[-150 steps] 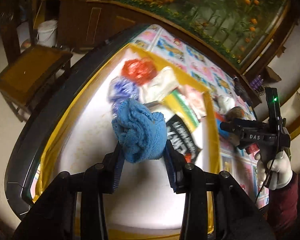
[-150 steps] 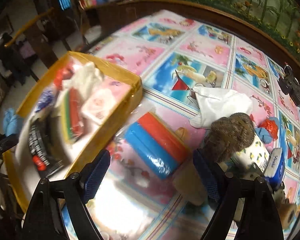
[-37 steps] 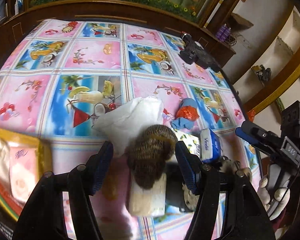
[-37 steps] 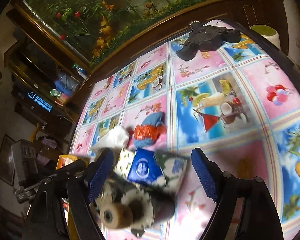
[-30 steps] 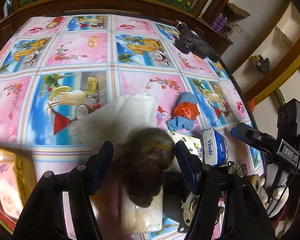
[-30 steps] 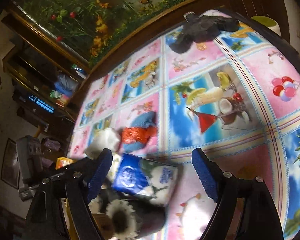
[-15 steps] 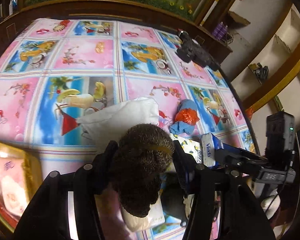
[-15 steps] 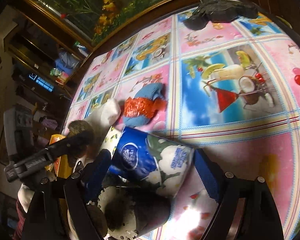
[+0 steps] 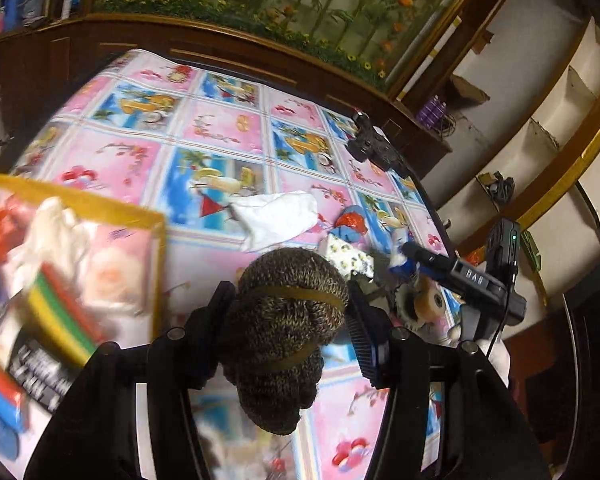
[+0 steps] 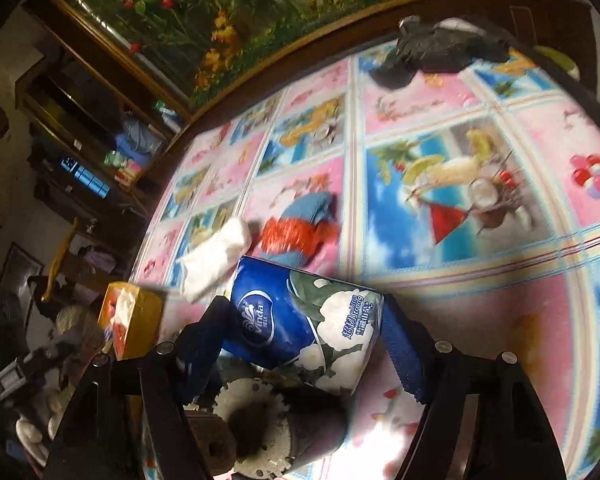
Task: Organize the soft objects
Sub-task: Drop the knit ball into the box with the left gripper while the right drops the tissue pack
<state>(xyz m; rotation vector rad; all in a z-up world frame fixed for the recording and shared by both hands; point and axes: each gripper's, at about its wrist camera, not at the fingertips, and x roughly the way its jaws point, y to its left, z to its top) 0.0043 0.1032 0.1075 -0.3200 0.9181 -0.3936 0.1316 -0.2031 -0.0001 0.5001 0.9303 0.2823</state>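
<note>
Left gripper (image 9: 288, 328): jaws pinching a brown knitted bundle (image 9: 286, 332) with a tan band around it, lifted clear of the table (image 9: 228, 136); it fills lower centre of the left wrist view. Yellow-rimmed tray (image 9: 156, 248) sits at left of that frame, already holding soft stuff: tissue packs, a striped sponge stack, red and white bundles.

Right gripper (image 10: 304, 340): jaws closing around a blue Vinda tissue pack (image 10: 300, 328), lower centre of the right wrist view. Pack is between the pads; left pad looks in contact, right pad close, can't tell if it's fully clamped yet. Pack lies on a brush-like roller thing (image 10: 260, 428) beneath it.

Still loose on the tablecloth: white cloth (image 9: 276, 216), red-and-blue bundle (image 10: 300, 232), patterned tissue pack (image 9: 346, 258).

Step, as I read it: left is in transport to the tray, right is mid-grasp.

Next: carry the bundle over the tray's free area and release low. Right should finish the squeeze before lifting, since the pack is soft and may slip or drag the roller.
</note>
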